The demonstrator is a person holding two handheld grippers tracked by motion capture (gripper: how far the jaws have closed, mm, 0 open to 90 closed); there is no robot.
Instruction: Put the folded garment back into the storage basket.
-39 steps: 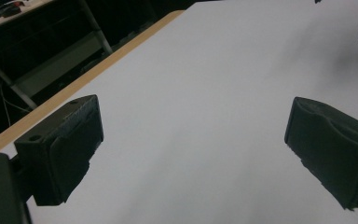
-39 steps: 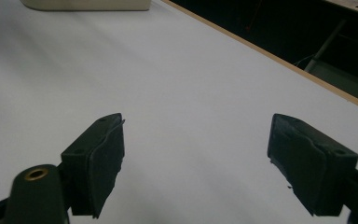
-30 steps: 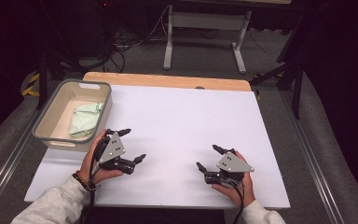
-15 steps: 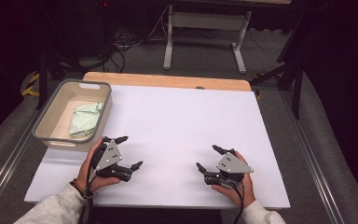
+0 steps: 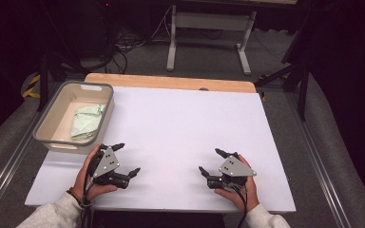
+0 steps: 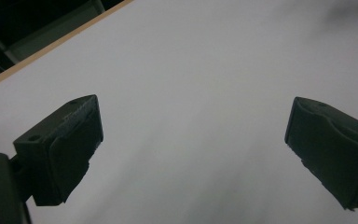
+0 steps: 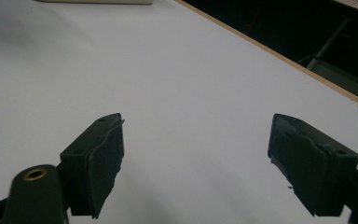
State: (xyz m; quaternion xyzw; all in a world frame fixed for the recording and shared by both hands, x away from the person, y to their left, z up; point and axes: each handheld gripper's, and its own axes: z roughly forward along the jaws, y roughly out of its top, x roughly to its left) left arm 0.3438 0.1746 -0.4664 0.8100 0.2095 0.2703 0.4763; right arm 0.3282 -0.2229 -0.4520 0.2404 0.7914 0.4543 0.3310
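Dim room, dark floor with cables and a metal stand at the back, and in the middle a white table (image 5: pixel 180 123) with a strip of bare wood along its far edge.

The thing nearest the action is a crumpled pale green cloth (image 5: pixel 86 121), lying inside a beige bin (image 5: pixel 103 118) at the table's far left corner. It sits toward the near-right part of the bin floor, nothing touching it.

Just in front of the bin's near right corner is the left gripper (image 5: pixel 127 158), held in the person's left hand (image 5: pixel 89 175) low over the table. Jaws are spread wide with nothing between them; in the left gripper view (image 6: pixel 193 154) it's just bare white surface between the two black pads. It's near the bin but not touching it.

Well apart on the other side, the right gripper (image 5: pixel 210 160) rests in the right hand (image 5: pixel 240 190) near the front edge, jaws pointing left-ish toward the middle of the table. Also wide apart and empty; the right gripper view (image 7: pixel 196 163) shows plain table between the pads, with the wooden edge running off in the distance.
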